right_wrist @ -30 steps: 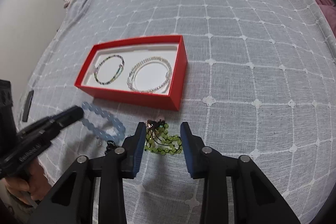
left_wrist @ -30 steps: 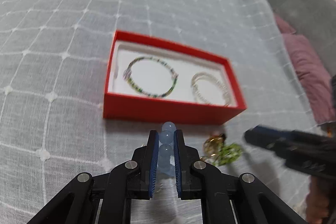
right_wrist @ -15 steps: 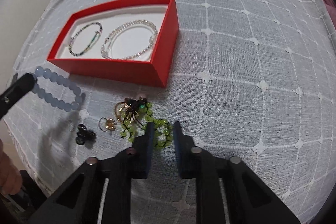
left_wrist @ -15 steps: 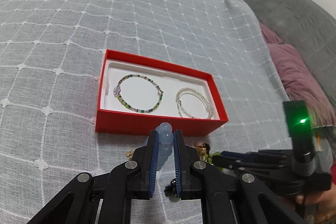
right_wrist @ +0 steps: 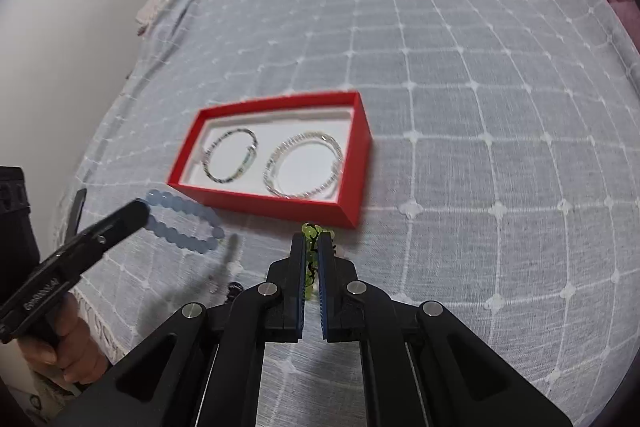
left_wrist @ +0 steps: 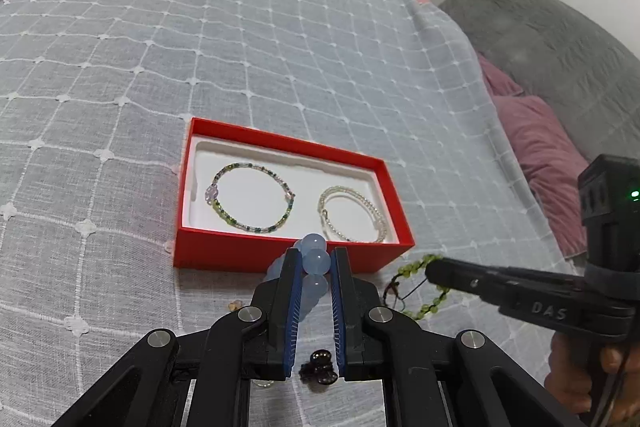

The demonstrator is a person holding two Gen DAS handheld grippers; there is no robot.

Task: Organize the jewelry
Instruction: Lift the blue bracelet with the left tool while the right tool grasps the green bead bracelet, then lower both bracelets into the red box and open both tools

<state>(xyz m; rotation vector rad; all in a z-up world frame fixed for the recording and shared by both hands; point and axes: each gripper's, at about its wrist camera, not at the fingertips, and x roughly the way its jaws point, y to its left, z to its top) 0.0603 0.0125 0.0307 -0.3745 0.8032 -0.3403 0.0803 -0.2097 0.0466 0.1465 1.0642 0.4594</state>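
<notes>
A red box (left_wrist: 280, 255) (right_wrist: 352, 163) with a white lining lies on the grey checked bedspread. In it lie a multicolour bead bracelet (left_wrist: 251, 195) (right_wrist: 230, 161) and a pearl bracelet (left_wrist: 354, 215) (right_wrist: 304, 165). My left gripper (left_wrist: 316, 259) is shut on a pale blue bead bracelet (left_wrist: 316, 261) (right_wrist: 184, 223), held in the air just in front of the box. My right gripper (right_wrist: 313, 241) is shut on a green bead bracelet (right_wrist: 309, 231) (left_wrist: 430, 301), lifted off the bedspread near the box's front right corner.
A small dark earring (left_wrist: 320, 371) and a small gold piece (left_wrist: 235, 304) lie on the bedspread (left_wrist: 120, 67) below my left gripper. Purple and grey pillows (left_wrist: 548, 147) lie at the right. The bed's edge and a wall (right_wrist: 60, 47) are at the left.
My right gripper closed on the green bracelet and lifted it. My left gripper rose with the blue bracelet, so the box looks farther away.
</notes>
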